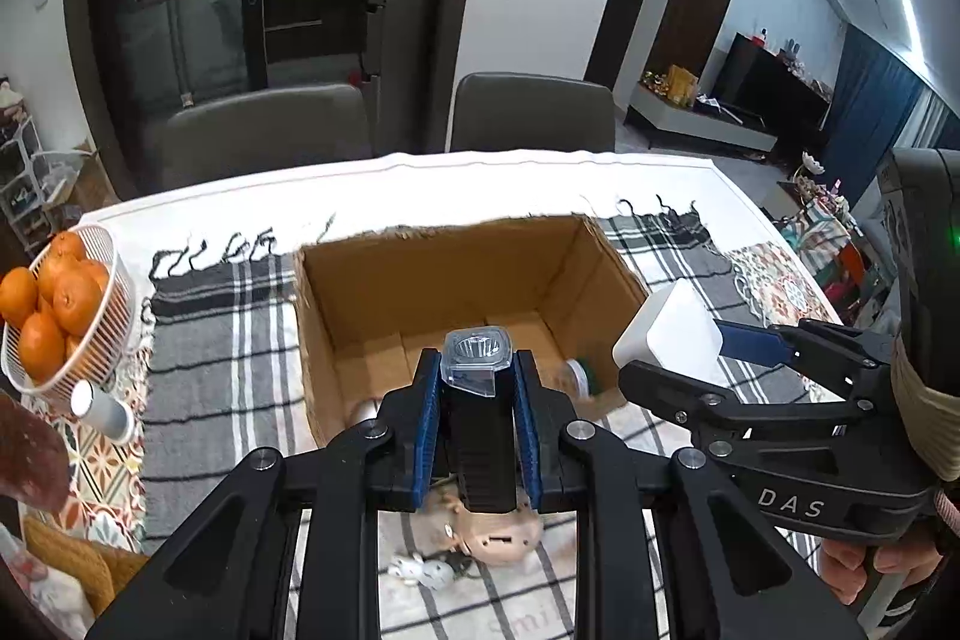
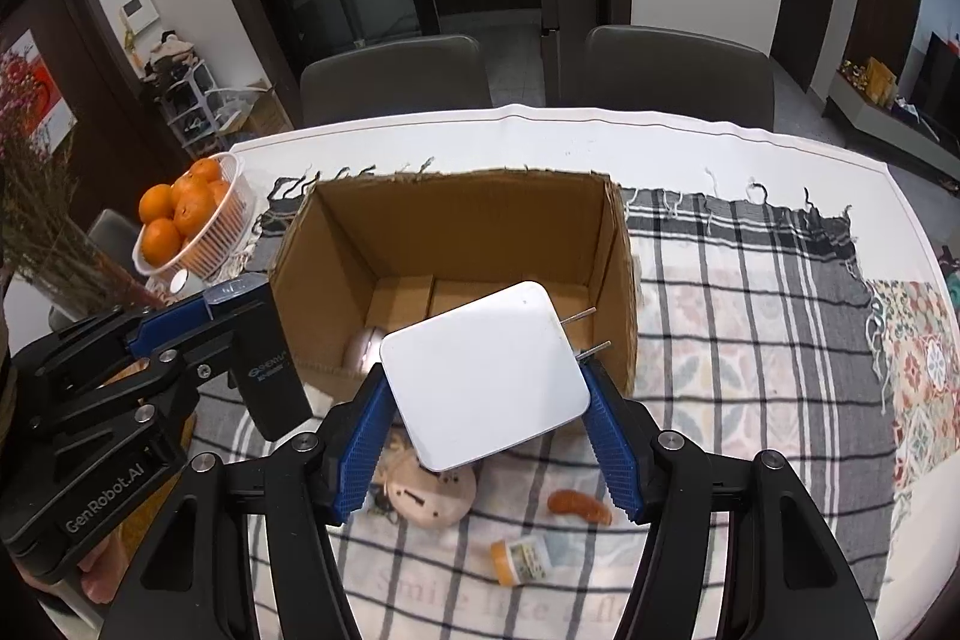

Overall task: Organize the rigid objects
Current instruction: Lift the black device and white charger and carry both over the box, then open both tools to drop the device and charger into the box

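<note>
Two tools are over the bench [image 2: 690, 130], each clenched on one thing. The left tool [image 1: 477, 400] grips a black torch [image 1: 480, 436] with a clear lens end, held upright at the near rim of the one open box [image 1: 420, 280]; the torch's side reads something like "GSERMA", though the print is too small to be sure. The right tool [image 2: 486, 400] grips a white charger [image 2: 486, 376] by its edges, tilted, with two metal prongs pointing toward the box's right wall. The tool bodies read "DAS" and "GenRobot.AI". Inside the box lie at least two small things, one pale and round [image 2: 363, 349], both blurred. On the plaid cloth [image 2: 750, 340] near the tools lie one round tan toy [image 2: 432, 496], one orange-brown piece [image 2: 579, 505] and one pill bottle [image 2: 522, 559] with an orange cap and an unreadable label. The cloth's near edge shows faint script, perhaps "Smile". One white basket [image 1: 114, 316] holds about six oranges [image 1: 57, 304] at the bench's left edge, with one white cup [image 1: 105, 409] on its side just beside it. Two chairs [image 2: 396, 76] stand behind. The cloth to the right of the box is open.
</note>
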